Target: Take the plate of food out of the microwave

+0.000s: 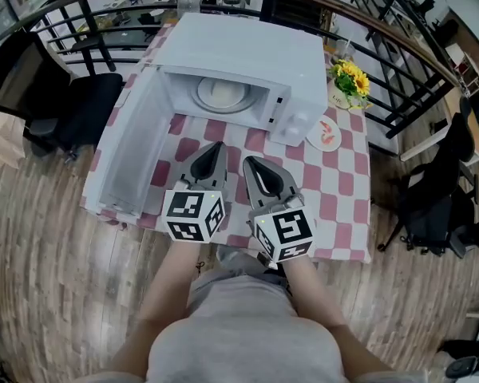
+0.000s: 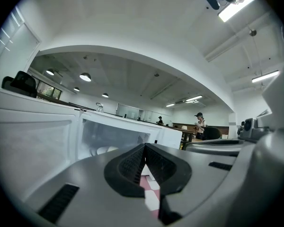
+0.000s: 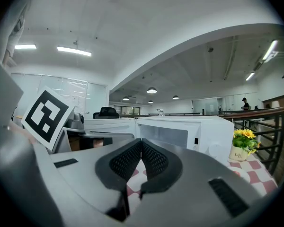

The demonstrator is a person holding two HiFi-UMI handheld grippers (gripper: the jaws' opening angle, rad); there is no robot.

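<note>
In the head view the plate of food [image 1: 222,94] is seen inside the open microwave [image 1: 247,54] at upper centre, the left gripper [image 1: 215,148] and right gripper [image 1: 250,163] being aimed toward it, presumably for a reach; in the left gripper view, then the right gripper view, the jaws are shown closed on nothing.

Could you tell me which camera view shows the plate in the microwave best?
The head view: it looks into the open microwave and shows most of the plate. The left gripper view catches only its edge; the right gripper view shows no plate.
</note>
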